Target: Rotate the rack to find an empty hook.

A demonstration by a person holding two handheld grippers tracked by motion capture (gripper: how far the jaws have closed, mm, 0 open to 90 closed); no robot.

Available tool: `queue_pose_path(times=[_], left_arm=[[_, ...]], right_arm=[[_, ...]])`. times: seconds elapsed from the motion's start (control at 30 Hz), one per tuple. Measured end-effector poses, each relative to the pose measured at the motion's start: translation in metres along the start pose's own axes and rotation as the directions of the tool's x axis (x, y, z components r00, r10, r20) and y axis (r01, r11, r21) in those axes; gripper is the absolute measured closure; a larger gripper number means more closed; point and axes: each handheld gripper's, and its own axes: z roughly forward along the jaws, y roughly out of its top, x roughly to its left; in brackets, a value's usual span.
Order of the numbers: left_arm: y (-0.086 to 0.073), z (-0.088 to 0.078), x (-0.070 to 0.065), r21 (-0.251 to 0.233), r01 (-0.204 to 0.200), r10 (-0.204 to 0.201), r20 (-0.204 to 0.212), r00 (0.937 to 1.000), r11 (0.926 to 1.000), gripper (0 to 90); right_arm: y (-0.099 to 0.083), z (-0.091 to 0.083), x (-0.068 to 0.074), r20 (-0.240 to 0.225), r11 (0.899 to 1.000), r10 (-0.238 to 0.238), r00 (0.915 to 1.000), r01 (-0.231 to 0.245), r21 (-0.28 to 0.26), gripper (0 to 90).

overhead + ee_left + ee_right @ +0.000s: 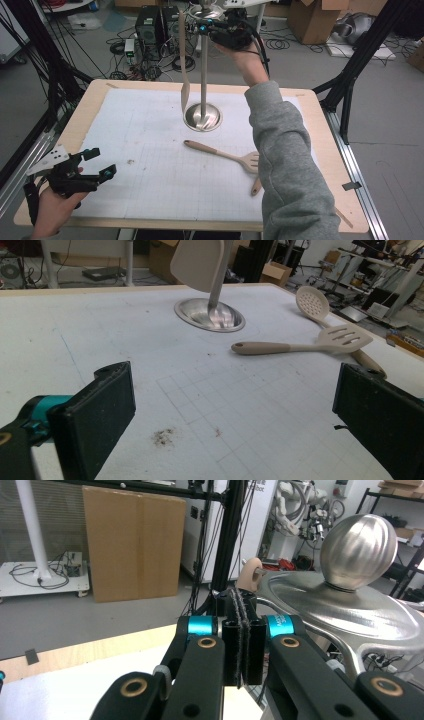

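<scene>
Hanging step under way: right gripper (200, 26) clenched on the handle tip of a spatula (183, 75), held beside the stand (203, 116) near its top. Next: hooking the handle hole onto the rack. Left gripper (100, 162) released, idle above the bench (90, 95).

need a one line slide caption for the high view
Right gripper holds a beige spatula at the top of a steel stand; left gripper rests open on the table.

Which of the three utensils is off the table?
The solid spatula, hanging by the stand with its handle end in the right gripper. The slotted turner and perforated spoon lie flat on the table.
</scene>
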Motion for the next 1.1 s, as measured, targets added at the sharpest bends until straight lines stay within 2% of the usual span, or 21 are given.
queue_pose_path(times=[0.33,0.53,0.87,1.1], left_arm=[[0.0,0.0,0.0,0.001,0.0,0.0,0.003,1.0,1.0,3.9],[0.0,0.0,0.0,0.0,0.001,-0.001,0.002,1.0,1.0,3.9],[0.0,0.0,0.0,0.001,0.0,0.0,0.004,1.0,1.0,3.9],[0.0,0.002,-0.002,0.006,-0.005,0.005,0.007,1.0,1.0,3.9]], right_arm=[[0.001,0.011,0.007,0.037,1.0,0.018,0.9992,-0.017,-0.01,89.9],[0.003,0.016,0.012,0.082,1.0,0.027,0.9962,-0.026,-0.006,89.9],[0.004,0.019,0.017,0.092,1.0,0.003,0.9958,-0.002,-0.002,89.9],[0.002,0.009,0.019,0.077,1.0,-0.004,0.9971,0.005,-0.013,89.9]])
